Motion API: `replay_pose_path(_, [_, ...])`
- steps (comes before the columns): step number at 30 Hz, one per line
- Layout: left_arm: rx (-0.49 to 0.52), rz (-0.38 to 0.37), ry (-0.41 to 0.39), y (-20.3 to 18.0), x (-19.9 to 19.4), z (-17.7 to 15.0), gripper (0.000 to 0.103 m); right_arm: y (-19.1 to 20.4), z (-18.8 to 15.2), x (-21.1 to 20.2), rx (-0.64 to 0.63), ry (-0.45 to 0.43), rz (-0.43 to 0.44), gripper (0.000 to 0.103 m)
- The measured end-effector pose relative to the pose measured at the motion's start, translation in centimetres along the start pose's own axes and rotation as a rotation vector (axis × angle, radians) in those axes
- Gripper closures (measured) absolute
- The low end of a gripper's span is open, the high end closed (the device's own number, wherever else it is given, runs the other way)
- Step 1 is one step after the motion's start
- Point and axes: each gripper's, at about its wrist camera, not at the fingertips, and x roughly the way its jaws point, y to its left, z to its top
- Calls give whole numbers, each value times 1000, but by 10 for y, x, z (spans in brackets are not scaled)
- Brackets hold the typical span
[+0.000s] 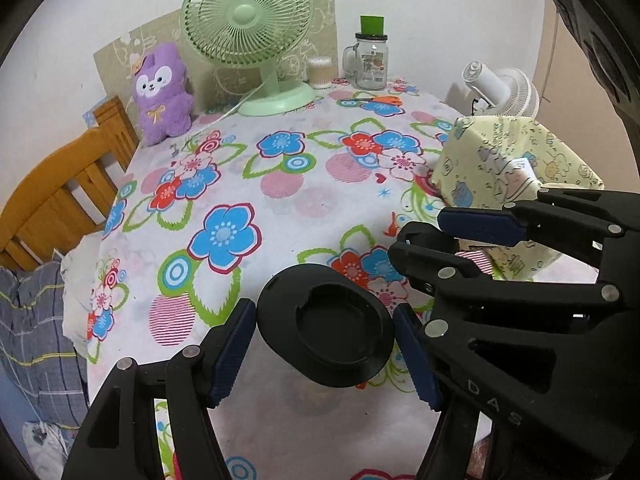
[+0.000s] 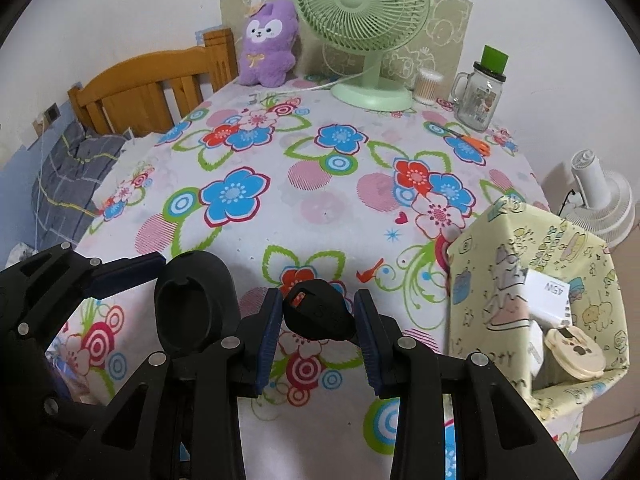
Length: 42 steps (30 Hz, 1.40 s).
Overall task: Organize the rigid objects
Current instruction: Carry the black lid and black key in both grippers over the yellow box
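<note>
My left gripper [image 1: 324, 348] is shut on a black oval base with a round recess [image 1: 326, 328], held just above the floral tablecloth [image 1: 280, 208]. The base also shows in the right wrist view [image 2: 192, 304], with the left gripper [image 2: 132, 276] around it. My right gripper [image 2: 318, 332] is shut on a small black object with an orange mark [image 2: 320, 312]. In the left wrist view the right gripper [image 1: 448, 228] shows at the right, its held object mostly hidden. A pale yellow patterned storage box [image 2: 532, 280] stands at the right, holding a white box [image 2: 548, 296] and a round beige case [image 2: 576, 352].
At the table's far edge stand a green fan [image 1: 256, 32], a purple plush toy [image 1: 162, 92], a cotton swab jar [image 1: 320, 72], and a glass jar mug with green lid [image 1: 372, 56]. Orange scissors [image 2: 472, 142] lie near the mug. A wooden chair [image 2: 152, 88] stands left, a white fan [image 2: 600, 200] right.
</note>
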Motion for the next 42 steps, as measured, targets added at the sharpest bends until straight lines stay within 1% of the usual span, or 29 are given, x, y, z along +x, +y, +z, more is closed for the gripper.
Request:
replay_pose_path(4, [9,4,-14,-6,-11,4,31,-4,1,-12,-1,-12,11,64])
replay_pose_path(10, [15,1,-40,-17,-24,12,31,-12,2,-32,-6,-36,-3,64])
replay_pose_path(20, [36,1,-69,-36,-31,26,31,-32,3,-49,8,-61,-18,64])
replay_pose_path(31, [71,-8,-88,-72,-27,50,31,-76,3,-58,40,-83,-39,64])
replay_pose_path(42, [119,-42,-79,-113,-14,69,31,-122,-7,-60,97,-85,-73,64])
